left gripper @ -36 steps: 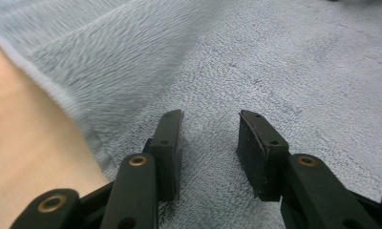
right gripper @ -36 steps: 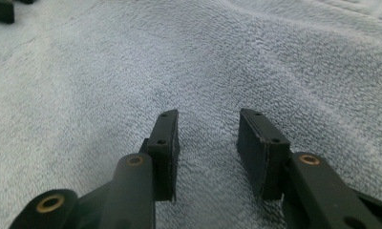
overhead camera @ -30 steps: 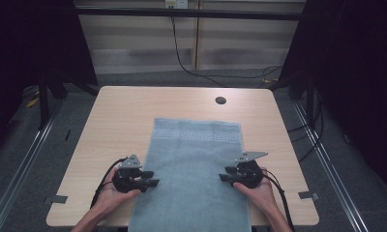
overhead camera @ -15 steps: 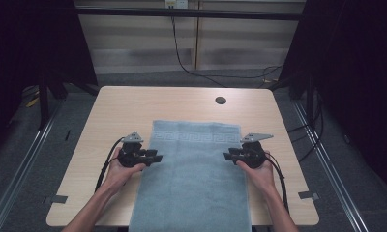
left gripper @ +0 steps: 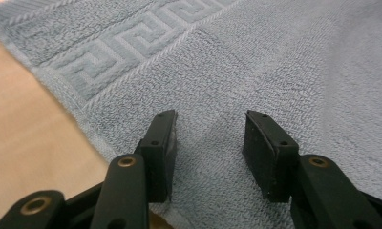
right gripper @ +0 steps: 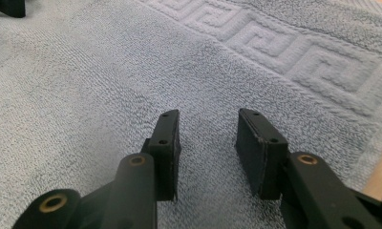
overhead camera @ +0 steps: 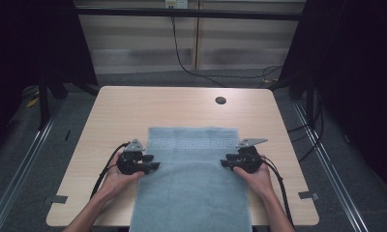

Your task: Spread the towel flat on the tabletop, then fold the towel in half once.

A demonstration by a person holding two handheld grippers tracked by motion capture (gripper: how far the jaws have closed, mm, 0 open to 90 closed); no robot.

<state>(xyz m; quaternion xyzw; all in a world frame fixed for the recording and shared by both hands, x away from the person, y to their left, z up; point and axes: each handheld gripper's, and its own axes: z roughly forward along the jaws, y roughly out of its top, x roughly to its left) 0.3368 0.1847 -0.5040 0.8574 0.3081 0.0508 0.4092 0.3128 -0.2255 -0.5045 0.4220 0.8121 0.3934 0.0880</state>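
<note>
While the pale wooden table (overhead camera: 114,116) carries little besides the cloth, a small dark round hole (overhead camera: 220,100) sits in its far part, well apart from the work, and black cables (overhead camera: 191,63) run across the floor beyond the far edge; 2 strips of grey tape (overhead camera: 308,195) mark the table's near corners. Nothing stands between the hands and the cloth

A grey-blue towel (overhead camera: 194,179) lies flat on the near middle of the table, its long axis running from the far side toward the person, and its near end hangs over the table's near edge. Its woven key-pattern band (overhead camera: 191,143) crosses the far short end, so that end points away from the person

At the towel's left long edge the left gripper (overhead camera: 150,166) points inward across the cloth, held in the left hand (overhead camera: 115,178). From the left gripper view its jaws stand apart, having just been opening, with bare terry showing in the gap (left gripper: 208,143) and nothing pinched; the towel's edge and bare table lie just to the left of them

On the opposite long edge the right gripper (overhead camera: 226,162), held in the right hand (overhead camera: 255,177), points inward toward the other. From the right gripper view (right gripper: 208,143) its jaws are likewise parted, also having just been opening, low over flat cloth with no fold between them; the patterned band runs just beyond them
</note>
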